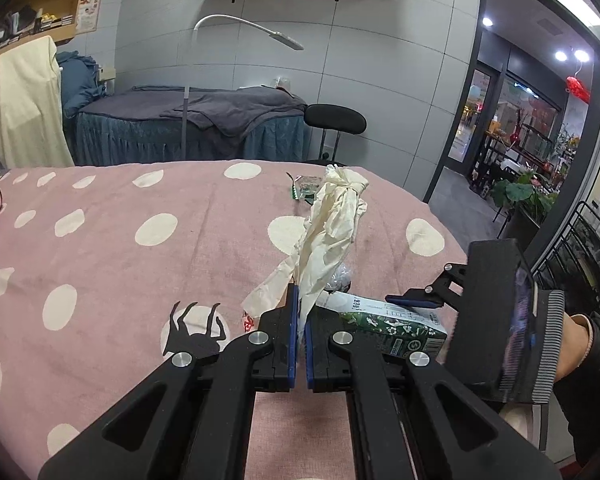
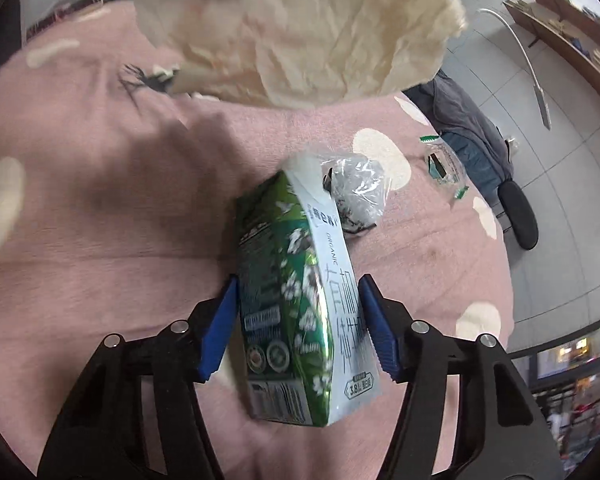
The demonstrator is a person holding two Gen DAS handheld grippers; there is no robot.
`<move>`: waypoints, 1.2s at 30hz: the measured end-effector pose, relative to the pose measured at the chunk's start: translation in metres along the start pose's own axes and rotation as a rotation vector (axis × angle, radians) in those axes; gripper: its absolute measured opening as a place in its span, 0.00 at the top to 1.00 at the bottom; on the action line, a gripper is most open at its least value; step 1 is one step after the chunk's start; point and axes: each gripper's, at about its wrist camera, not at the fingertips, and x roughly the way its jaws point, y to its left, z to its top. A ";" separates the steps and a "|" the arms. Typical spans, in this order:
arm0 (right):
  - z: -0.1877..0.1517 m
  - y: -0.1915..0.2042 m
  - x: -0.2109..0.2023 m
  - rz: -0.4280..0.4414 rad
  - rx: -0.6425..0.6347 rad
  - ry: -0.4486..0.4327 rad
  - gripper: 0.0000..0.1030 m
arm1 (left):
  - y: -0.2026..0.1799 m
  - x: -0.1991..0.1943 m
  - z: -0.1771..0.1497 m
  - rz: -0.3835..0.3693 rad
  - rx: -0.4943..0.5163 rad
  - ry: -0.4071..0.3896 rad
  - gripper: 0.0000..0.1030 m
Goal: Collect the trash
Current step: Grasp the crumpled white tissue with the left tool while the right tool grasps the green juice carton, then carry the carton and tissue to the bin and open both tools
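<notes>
Under both my tools lies the pink spotted bedspread (image 1: 112, 248), the biggest thing I see. On it, my left gripper (image 1: 300, 344) has its blue pads pressed almost together on the lower end of a crumpled cream tissue (image 1: 332, 224), which stands up from the jaws, clear of the cloth; from the right wrist camera the same tissue (image 2: 312, 36) hangs large overhead. My right gripper (image 2: 298, 324) is pinching a green and white milk carton (image 2: 300, 280) across its narrow sides, a blue pad touching each side, the carton tilted with its far end low near the bedspread. In the left view that carton (image 1: 396, 326) sits just right of my left jaws. Just beyond the carton's far end lies a crumpled clear plastic wrapper (image 2: 358, 194), touching it. Farther out, well apart, rests a small clear packet with green edges (image 2: 444, 164).
</notes>
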 end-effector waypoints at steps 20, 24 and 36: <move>-0.115 -0.058 -0.100 -0.091 0.545 -0.130 0.44 | -0.105 0.014 0.001 -0.177 0.148 -0.002 0.96; -0.151 -0.071 -0.110 -0.131 0.671 -0.135 0.44 | -0.132 0.022 0.001 -0.232 0.170 0.009 0.96; -0.270 -0.121 -0.096 -0.264 1.040 -0.006 0.44 | -0.206 0.045 -0.002 -0.344 0.258 0.048 0.96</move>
